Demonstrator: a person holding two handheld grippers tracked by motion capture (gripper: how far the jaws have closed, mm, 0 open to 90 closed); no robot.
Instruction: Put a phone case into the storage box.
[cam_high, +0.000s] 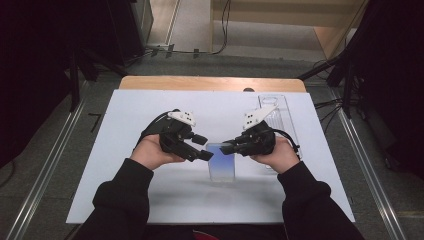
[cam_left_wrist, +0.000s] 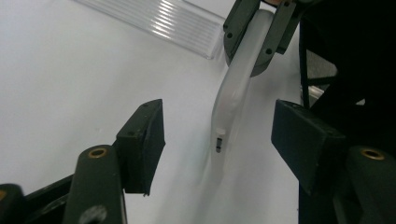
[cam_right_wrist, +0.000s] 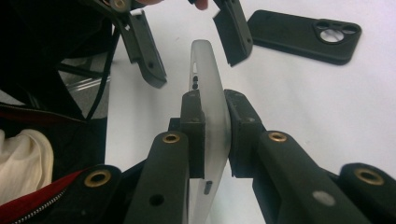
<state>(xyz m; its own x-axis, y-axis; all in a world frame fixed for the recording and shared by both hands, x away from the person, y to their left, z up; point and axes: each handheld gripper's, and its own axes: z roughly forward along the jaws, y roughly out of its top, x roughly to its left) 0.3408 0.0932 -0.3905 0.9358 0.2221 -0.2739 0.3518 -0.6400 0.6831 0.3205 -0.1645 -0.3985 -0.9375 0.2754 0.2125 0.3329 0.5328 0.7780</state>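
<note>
Clear case (cam_high: 221, 162), light, flexible, slippery, was clamped edgewise by right gripper (cam_high: 229, 147); left gripper (cam_high: 206, 147) jaws apart, free edge suggested.

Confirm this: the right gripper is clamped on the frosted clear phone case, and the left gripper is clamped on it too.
Not quite. The right gripper is clamped on the frosted clear phone case, but the left gripper is open: the left gripper view shows its pads standing clear on either side.
</note>
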